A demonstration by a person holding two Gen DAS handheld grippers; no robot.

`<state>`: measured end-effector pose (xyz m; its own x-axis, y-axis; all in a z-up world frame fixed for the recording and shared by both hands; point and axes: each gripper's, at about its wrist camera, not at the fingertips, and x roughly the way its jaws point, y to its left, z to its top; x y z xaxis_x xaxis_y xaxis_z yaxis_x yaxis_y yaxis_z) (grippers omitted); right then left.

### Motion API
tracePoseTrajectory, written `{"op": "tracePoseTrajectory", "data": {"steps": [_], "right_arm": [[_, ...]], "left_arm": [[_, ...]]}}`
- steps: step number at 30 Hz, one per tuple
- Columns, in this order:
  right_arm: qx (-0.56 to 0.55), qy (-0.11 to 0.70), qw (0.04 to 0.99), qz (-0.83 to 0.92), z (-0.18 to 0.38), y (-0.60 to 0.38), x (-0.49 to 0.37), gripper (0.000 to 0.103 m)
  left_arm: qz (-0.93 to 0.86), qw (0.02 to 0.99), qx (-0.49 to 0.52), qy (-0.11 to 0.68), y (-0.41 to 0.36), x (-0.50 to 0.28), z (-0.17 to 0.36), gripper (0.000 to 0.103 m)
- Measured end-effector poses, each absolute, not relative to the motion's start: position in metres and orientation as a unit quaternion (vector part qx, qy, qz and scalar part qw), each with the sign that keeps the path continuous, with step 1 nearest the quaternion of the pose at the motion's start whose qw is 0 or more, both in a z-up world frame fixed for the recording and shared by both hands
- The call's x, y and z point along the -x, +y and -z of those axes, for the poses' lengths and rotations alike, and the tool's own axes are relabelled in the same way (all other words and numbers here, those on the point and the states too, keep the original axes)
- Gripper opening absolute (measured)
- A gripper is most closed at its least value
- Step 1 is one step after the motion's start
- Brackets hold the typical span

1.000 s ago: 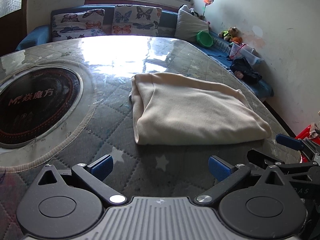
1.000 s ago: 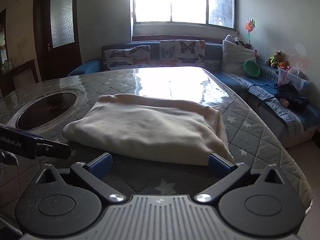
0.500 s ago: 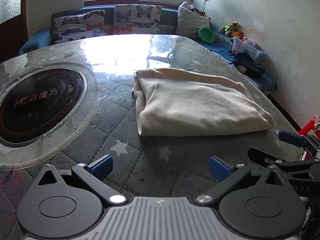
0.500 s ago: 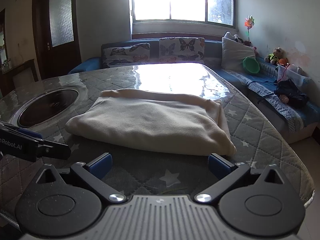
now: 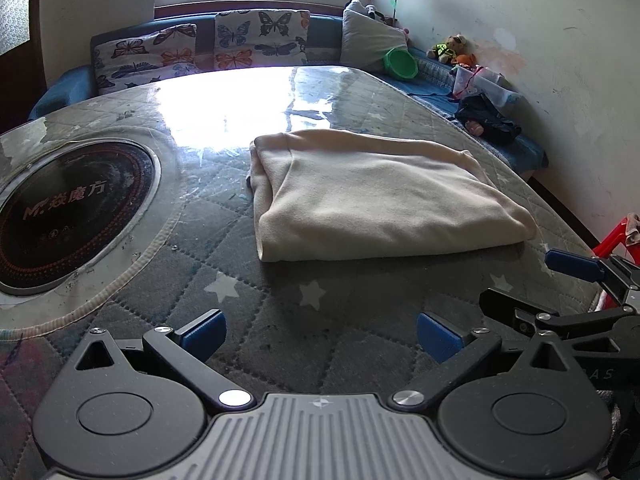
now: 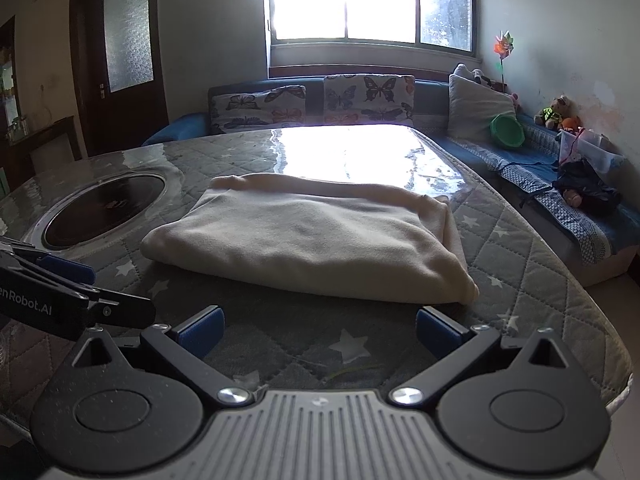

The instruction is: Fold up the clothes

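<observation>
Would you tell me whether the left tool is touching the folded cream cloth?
Apart. The left wrist view shows bare quilted table cover between the left tool and the folded cream cloth.

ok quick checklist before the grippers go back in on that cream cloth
1. Left gripper open and empty: ok.
2. Right gripper open and empty: ok.
3. Both grippers clear of the cream cloth: ok.
4. Cloth lies folded and flat on the quilted table cover: ok.
5. Cloth clear of the round cooktop: ok.
6. Inner layers lined up evenly: cannot tell.
</observation>
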<state>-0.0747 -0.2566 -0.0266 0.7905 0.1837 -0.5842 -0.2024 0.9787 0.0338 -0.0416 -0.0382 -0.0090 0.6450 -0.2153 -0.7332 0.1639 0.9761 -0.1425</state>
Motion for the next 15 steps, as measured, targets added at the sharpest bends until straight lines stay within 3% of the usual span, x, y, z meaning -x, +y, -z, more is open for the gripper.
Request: {"op": "tracePoseTrajectory", "data": {"steps": [15], "right_arm": [[0.017, 0.303, 0.948, -0.099, 0.0245, -0.2552, 0.0774, 0.103]], "left_arm": [[0.097, 0.908, 0.029, 0.406, -0.0385, 0.0445, 0.0092, 0.103]]}}
